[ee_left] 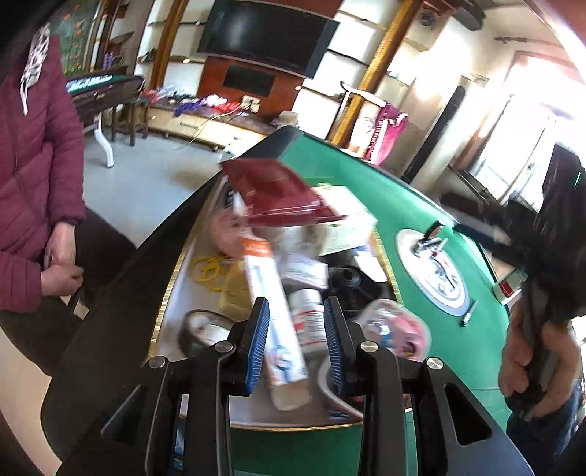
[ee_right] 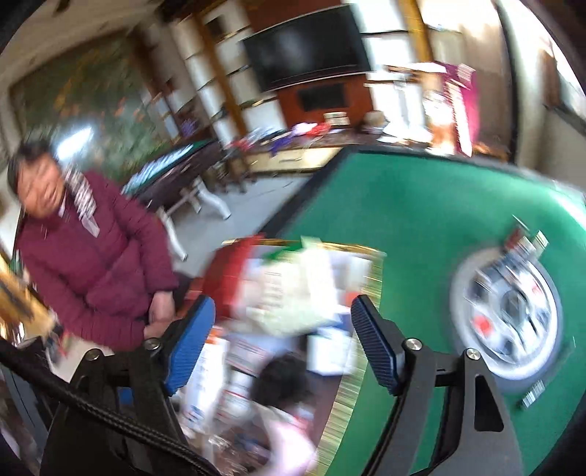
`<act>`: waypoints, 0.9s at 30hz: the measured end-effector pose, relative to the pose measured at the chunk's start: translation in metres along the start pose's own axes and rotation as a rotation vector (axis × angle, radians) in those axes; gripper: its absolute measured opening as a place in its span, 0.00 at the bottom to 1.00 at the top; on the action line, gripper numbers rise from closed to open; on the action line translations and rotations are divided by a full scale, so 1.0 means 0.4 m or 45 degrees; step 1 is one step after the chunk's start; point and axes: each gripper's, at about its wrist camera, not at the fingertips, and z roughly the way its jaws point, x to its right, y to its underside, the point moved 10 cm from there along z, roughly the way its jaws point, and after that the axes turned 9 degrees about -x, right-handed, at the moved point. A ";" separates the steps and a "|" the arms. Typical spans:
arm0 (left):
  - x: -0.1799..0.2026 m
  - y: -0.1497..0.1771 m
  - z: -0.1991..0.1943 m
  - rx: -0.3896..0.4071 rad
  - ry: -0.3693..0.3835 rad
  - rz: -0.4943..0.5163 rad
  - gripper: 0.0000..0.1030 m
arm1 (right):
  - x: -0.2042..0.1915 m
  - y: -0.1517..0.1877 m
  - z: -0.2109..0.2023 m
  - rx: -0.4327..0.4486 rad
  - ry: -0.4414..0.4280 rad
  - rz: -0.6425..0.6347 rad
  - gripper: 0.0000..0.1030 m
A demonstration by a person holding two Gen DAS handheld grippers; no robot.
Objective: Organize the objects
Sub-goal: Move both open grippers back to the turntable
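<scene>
Green felt table [ee_left: 414, 205], cluttered tray [ee_left: 175, 293]; left tongs [ee_left: 296, 337] grip toothpaste tube [ee_left: 274, 315]; right tongs [ee_right: 282, 340] wide apart, empty.

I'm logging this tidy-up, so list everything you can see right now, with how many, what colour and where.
Table: one, green top, dark rim, under everything.
Tray: one, silvery with gold edge, at the table's near-left corner, full of clutter.
Toothpaste box: one, white and orange, slanting up out of the tray between the left hand-held gripper's pads.
Red box: one, dark red, at the tray's far end.
Yellow rubber bands: a few, left side of the tray.
White bottle: one, red print, middle of the tray.
Round centre panel: one, white and silver, mid-table.
Television: one, black, back wall.
Bystander: one, maroon jacket, far left.
Left hand-held gripper: blue pads, narrowly apart.
Right hand-held gripper: blue pads, wide open.
</scene>
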 end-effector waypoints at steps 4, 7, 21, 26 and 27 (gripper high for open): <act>0.101 0.004 0.000 -0.005 0.005 0.085 0.26 | 0.266 0.097 -0.002 -0.136 0.118 0.161 0.79; 0.219 0.006 0.022 -0.037 0.023 0.180 0.26 | 0.441 0.170 -0.018 -0.198 0.231 0.247 0.77; 0.726 -0.193 0.481 -0.324 -0.198 0.747 0.25 | 0.787 0.181 -0.248 0.084 0.251 0.483 0.77; 0.738 -0.238 0.642 -0.421 -0.205 0.707 0.25 | 0.776 0.179 -0.260 0.110 0.191 0.502 0.77; 0.743 -0.243 0.658 -0.415 -0.220 0.717 0.25 | 0.781 0.180 -0.258 0.108 0.176 0.517 0.77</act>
